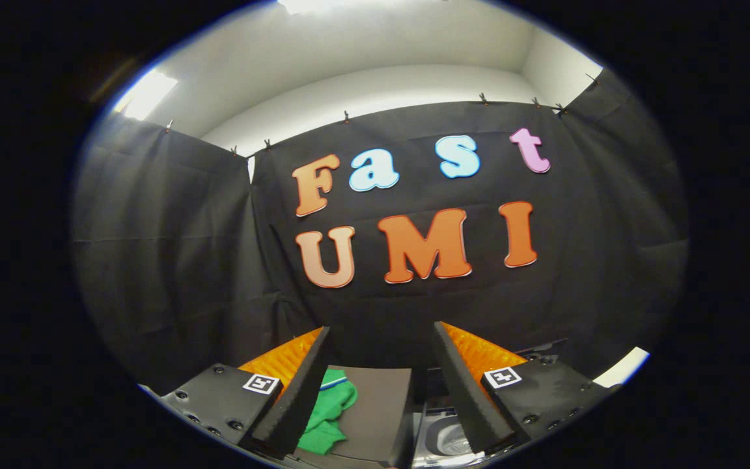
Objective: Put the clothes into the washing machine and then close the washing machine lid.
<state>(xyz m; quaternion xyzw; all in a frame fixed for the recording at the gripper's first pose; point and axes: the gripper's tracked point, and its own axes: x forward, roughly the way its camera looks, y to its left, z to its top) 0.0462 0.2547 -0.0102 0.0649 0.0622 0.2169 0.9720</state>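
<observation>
Spread wide and empty, the gripper hangs above the booth floor, seemingly poised to come down for laundry; between its fingers lies a crumpled green garment on a dark board, just beside the washing machine with its drum open

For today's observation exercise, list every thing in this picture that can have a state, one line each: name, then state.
gripper: open, fingers spread wide, holding nothing.
green garment: crumpled, lying on the dark panel between the fingers, close to one of them, not gripped.
dark panel: lying flat under the garment; whether it is the lid cannot be told.
washing machine: drum partly visible beside the panel, apparently open.
</observation>
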